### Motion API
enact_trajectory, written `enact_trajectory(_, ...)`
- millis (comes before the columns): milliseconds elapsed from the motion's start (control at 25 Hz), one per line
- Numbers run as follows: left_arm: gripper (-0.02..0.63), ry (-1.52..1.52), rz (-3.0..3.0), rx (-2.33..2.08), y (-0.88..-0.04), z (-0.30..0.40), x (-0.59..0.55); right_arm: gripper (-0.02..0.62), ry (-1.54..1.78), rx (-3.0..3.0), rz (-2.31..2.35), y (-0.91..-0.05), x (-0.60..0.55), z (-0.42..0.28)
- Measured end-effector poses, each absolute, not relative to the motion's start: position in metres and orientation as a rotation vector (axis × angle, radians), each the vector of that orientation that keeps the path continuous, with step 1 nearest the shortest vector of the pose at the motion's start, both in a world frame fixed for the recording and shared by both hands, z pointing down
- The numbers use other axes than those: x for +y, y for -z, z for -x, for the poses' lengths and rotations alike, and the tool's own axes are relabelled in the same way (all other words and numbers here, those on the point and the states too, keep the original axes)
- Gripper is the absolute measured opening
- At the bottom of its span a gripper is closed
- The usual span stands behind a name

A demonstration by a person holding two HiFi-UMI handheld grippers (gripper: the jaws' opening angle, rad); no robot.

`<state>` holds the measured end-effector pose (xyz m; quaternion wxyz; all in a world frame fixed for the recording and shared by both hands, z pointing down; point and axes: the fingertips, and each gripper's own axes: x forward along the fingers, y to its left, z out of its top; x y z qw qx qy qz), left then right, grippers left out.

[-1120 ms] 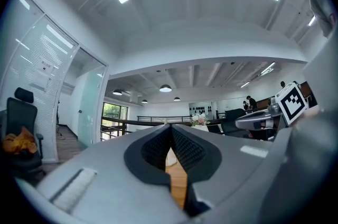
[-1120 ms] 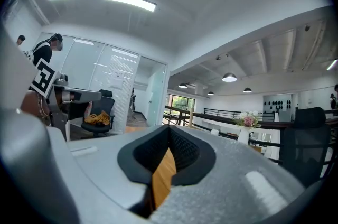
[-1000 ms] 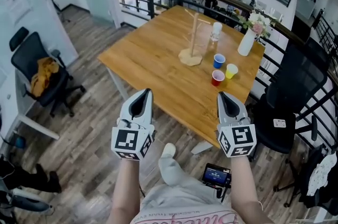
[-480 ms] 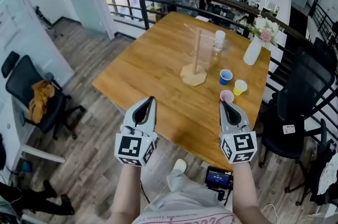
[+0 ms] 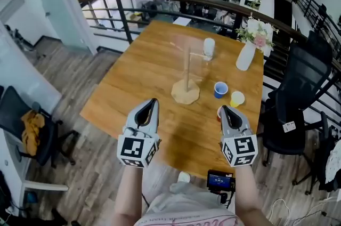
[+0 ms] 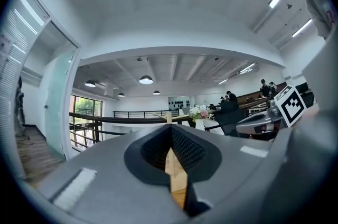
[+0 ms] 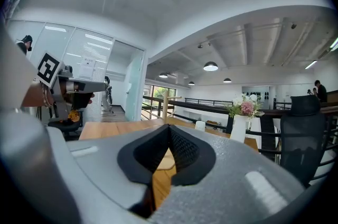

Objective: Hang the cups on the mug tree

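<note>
We hold left gripper (image 5: pixel 150 104) and right gripper (image 5: pixel 224 109) over the near bench (image 5: pixel 138 81) edge, fingers pressed together, empty; perhaps three cups (image 5: pixel 220 89) beyond.

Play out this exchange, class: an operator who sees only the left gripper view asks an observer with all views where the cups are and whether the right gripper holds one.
Operator: I see no cups. Where are they?
Observer: A small round blue cup and a yellow one stand on the wooden table, right of the wooden mug tree.
Operator: Any more?
Observer: A red cup peeks from behind the right gripper.
Operator: Does that gripper hold one?
Observer: No, its jaws are shut on nothing.
</note>
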<state>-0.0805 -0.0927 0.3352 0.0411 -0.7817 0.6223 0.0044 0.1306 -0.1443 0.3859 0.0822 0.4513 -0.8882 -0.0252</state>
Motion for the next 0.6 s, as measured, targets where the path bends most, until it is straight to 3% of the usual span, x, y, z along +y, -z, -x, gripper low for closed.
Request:
enact_trajectory(520, 0.011, -0.024, 2.571, 1.738, -0.351, 0.054, -0.14, 0.004, 0.1, -2.49, -1.507, -0.381, -0.166, -0.159)
enact_trajectory(600, 0.011, -0.015, 2.602, 1.707, -0.353, 0.052, -0.149, 0.049, 0.068, -2.475, -1.52, -0.384, -0.168, -0.161)
